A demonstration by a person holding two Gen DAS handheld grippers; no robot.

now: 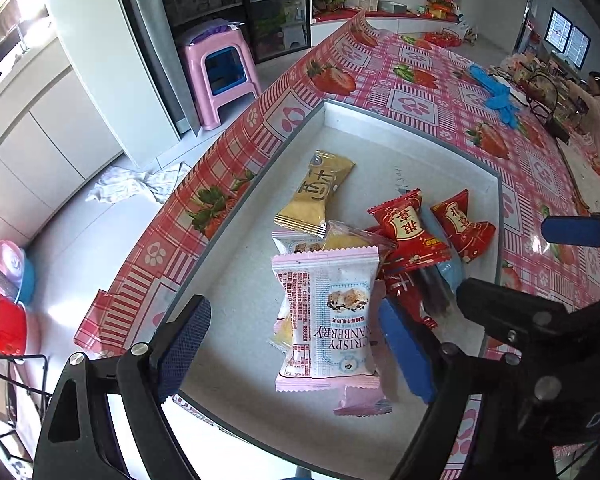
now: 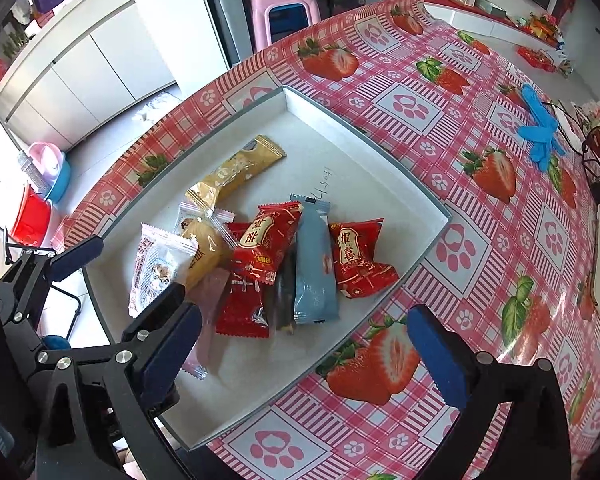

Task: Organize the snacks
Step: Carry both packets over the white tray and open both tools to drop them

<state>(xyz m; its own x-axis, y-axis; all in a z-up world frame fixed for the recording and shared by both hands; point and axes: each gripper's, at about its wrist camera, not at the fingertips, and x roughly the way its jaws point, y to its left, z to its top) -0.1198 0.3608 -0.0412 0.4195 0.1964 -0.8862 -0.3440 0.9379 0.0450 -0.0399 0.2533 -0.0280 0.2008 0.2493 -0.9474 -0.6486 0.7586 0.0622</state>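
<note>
Both open and empty: left gripper (image 1: 296, 344) straddling upright cranberry pack (image 1: 332, 320), long axis toward 12 o'clock; right gripper (image 2: 304, 344) farther.

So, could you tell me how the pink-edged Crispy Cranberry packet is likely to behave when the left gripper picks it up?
The Crispy Cranberry packet is a thin, puffy film wrapper, so probably light, with floppy crimped ends. Its glossy surface may slip between the left gripper's pads. It rests on other snacks in the white tray, so lifting it could nudge the yellow cake beneath.
</note>
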